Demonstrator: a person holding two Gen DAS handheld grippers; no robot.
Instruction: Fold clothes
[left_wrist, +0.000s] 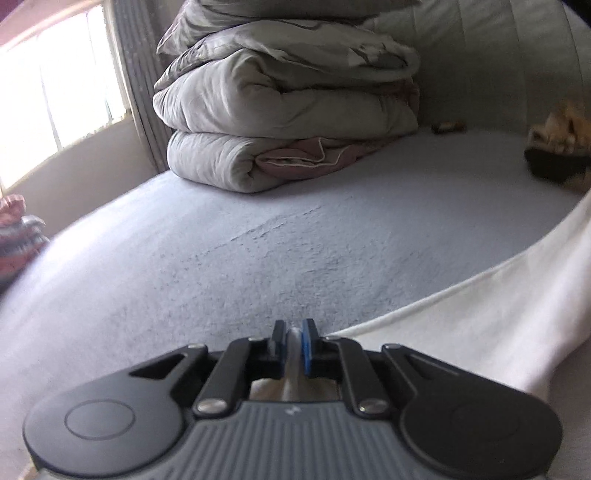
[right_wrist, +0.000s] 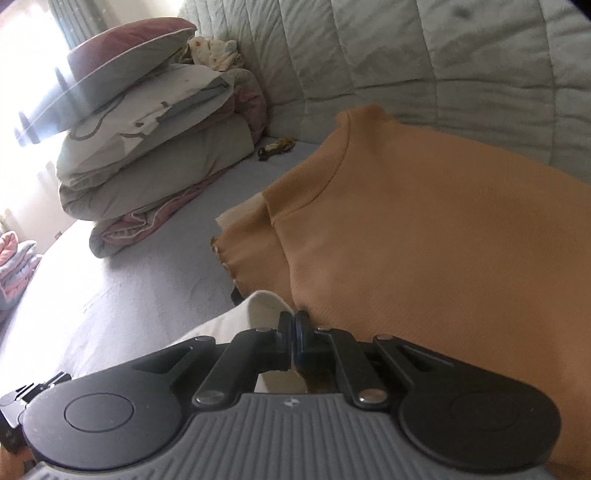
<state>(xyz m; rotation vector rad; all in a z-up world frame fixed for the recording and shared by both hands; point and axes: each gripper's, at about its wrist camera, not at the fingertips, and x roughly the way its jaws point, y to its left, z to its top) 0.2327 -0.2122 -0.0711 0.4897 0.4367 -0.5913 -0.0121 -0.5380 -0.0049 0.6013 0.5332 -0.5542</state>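
**Both grippers pinch cloth on the grey-blue bed**

The left gripper (left_wrist: 293, 338) has its black fingers with blue pads drawn narrow on a fold of white fabric (left_wrist: 480, 314) that runs between them and spreads away to the right over the grey-blue textured bed cover (left_wrist: 258, 251). The white cloth's edge curves up along the right side of the left wrist view and lies flat on the cover.

The right gripper (right_wrist: 295, 334) has its fingers pressed together. The edge of the mustard-orange ribbed knit garment (right_wrist: 443, 240) sits right at the pads, with the white fabric (right_wrist: 229, 325) just to their left; a thin strip of cloth seems to pass between them, but which layer is pinched cannot be told. The orange garment lies spread on the bed to the right, its neckline pointing toward the pale quilted headboard (right_wrist: 443, 55).

Behind, against the headboard, stands a stack of folded grey and dusty-pink duvets (left_wrist: 288, 110) topped with pillows. A small dark and yellow object (right_wrist: 275, 147) lies on the cover near the stack. A bright window (left_wrist: 55, 92) fills the far left.
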